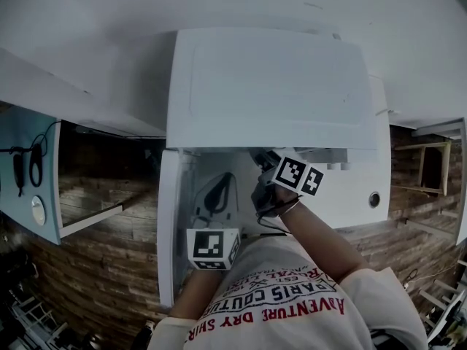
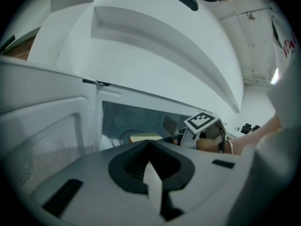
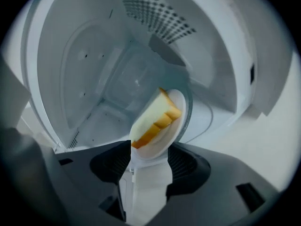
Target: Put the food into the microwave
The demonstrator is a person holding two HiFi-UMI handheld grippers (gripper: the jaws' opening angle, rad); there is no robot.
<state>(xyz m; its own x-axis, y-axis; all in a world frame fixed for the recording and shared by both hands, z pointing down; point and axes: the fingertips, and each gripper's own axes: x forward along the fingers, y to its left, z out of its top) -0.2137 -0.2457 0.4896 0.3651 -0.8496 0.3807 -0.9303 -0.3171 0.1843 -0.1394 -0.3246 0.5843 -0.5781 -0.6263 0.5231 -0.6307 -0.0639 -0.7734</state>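
The white microwave (image 1: pixel 270 86) stands with its door (image 1: pixel 169 224) swung open to the left. On the turntable inside rests a small white plate (image 3: pixel 178 108) with sliced yellow bread (image 3: pixel 155 119). My right gripper (image 3: pixel 148 166) reaches into the cavity and is open, with the plate's near rim in the gap between its jaws. From the left gripper view the bread (image 2: pixel 143 137) and the right gripper's marker cube (image 2: pixel 202 121) show inside the oven. My left gripper (image 2: pixel 151 173) hangs in front of the opening, jaws together with nothing between them; its marker cube (image 1: pixel 211 248) sits by the door.
The microwave's control panel with a round knob (image 1: pixel 374 199) is to the right of the opening. An open blue cupboard door (image 1: pixel 29 173) and a shelf (image 1: pixel 95 210) are at the left. Wooden planking (image 1: pixel 102 268) lies below.
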